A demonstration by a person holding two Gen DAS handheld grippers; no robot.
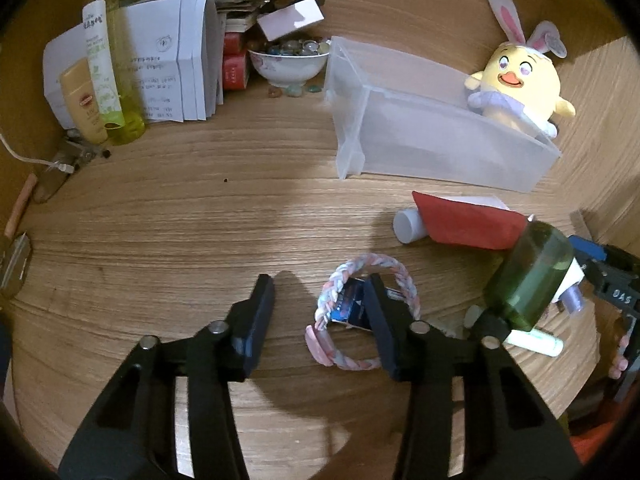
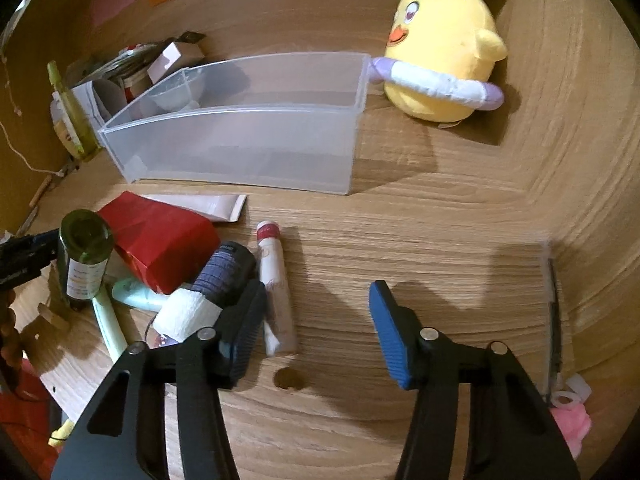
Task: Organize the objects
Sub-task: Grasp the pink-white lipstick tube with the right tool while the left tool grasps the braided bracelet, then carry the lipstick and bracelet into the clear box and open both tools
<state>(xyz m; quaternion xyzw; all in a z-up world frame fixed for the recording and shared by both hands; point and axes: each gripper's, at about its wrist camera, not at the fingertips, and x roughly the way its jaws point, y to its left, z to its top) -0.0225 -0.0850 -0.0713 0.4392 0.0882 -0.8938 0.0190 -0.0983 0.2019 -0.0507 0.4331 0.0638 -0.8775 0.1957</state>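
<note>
Left wrist view: step in hand, as judged, is picking first item for translucent bin point(image 1: 440, 136). Left gripper point(image 1: 322, 300) released, jaws apart over bare wood, nothing between pads. Braided ring point(image 1: 360, 312) lies around right-hand finger point(image 1: 380, 320), small dark-blue packet inside ring. Next move calls for shift toward ring so both fingers straddle braid.

Right wrist view: right gripper point(image 2: 316, 316) released, empty. Pink-capped tube point(image 2: 276, 280) lies just inside left-hand finger point(image 2: 244, 328), other finger well apart. Next: centre on tube, clamp, carry to bin point(image 2: 240, 148), which stands beyond clutter, empty.
</note>
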